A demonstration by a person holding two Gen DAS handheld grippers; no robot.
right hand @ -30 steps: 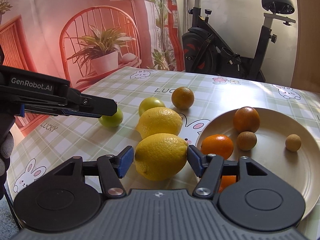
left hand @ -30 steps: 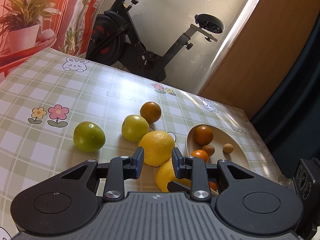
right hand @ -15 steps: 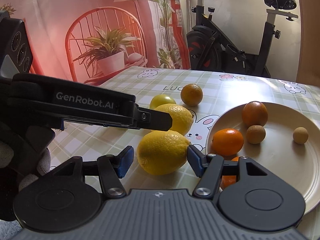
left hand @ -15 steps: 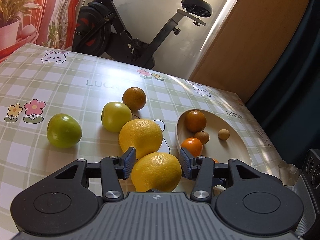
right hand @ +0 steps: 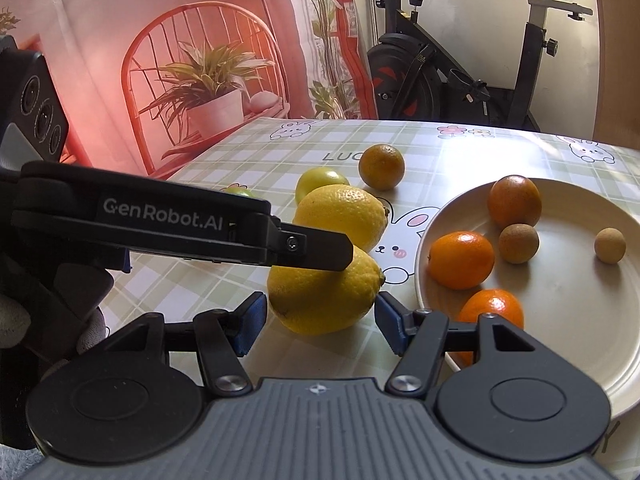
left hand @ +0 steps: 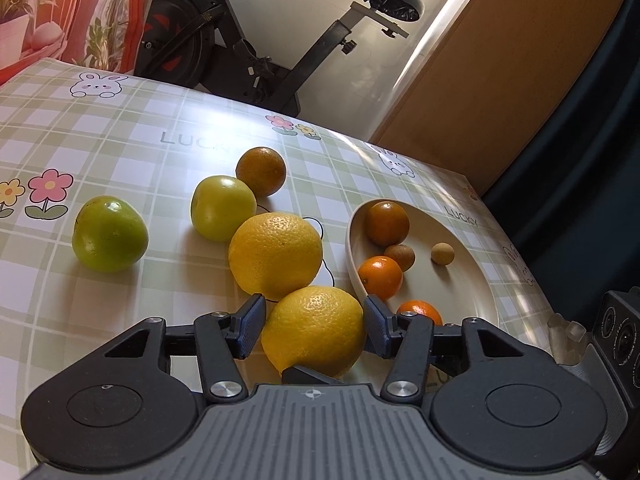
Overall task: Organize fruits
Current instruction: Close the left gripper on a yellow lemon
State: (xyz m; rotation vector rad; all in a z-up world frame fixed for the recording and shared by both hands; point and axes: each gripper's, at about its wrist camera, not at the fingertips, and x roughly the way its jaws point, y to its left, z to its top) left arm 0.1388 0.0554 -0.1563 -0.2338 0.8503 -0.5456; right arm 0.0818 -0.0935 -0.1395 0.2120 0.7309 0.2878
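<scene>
Yellow, dimpled lemon (left hand: 314,330) on checked surface (left hand: 120,148) beside plate (right hand: 560,320), bracketed by both hand-held grippers: left (left hand: 314,326) just spread wider, right (right hand: 318,322) spread, neither visibly pinching. Probably firm, weighty, roll-prone (grip widest middle).

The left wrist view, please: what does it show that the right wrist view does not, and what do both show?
Only the left wrist view shows the whole round green apple. Only the right wrist view shows the potted-plant wall backdrop and the left gripper side-on. Both show the near yellow lemon on the table and the cream plate of small oranges.
</scene>
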